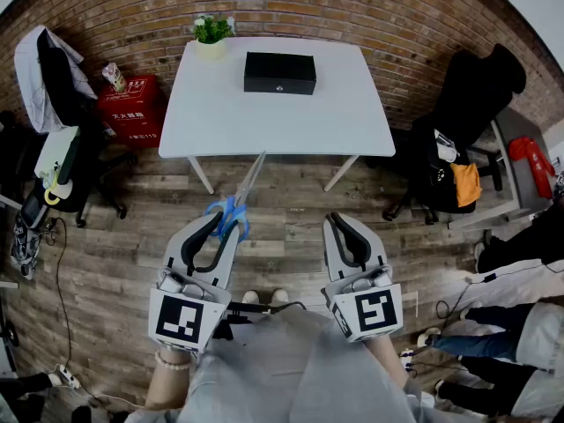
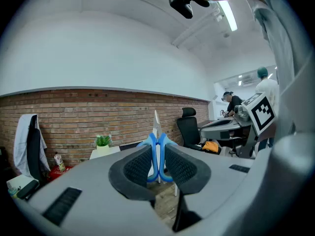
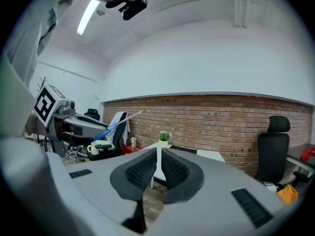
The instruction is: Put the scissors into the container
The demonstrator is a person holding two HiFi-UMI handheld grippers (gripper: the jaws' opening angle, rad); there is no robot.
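Scissors (image 1: 240, 197) sit in my left gripper (image 1: 222, 225), short of the white table (image 1: 220, 113) and over the wood floor (image 1: 115, 263) in front of its near edge; blue handle loops are pinched between the jaws, and the pale blades point forward and up toward the table's front edge without touching it; in the left gripper view the scissors (image 2: 156, 150) stand upright between the ribbed pads of the left gripper (image 2: 157, 165), so the jaws are clenched on the handles, with the blade tip rising above them.

The container, a black box (image 1: 279, 72) with its lid down, lies on the table's far half near the middle, well apart from the scissors; a small potted plant (image 1: 211, 32) stands at the table's far left corner, beside the box but not touching it.

My right gripper (image 1: 344, 229) hangs on my side of the table too, just right of the left one, over the floor; in the right gripper view, the right gripper (image 3: 157, 167) has its pads drawn together with only a sliver between them and nothing grasped.

Brick wall (image 1: 397, 25) runs behind the table; a red box (image 1: 130, 108) sits on the floor left of the table; a dark office chair (image 1: 467, 122) stands to the table's right.
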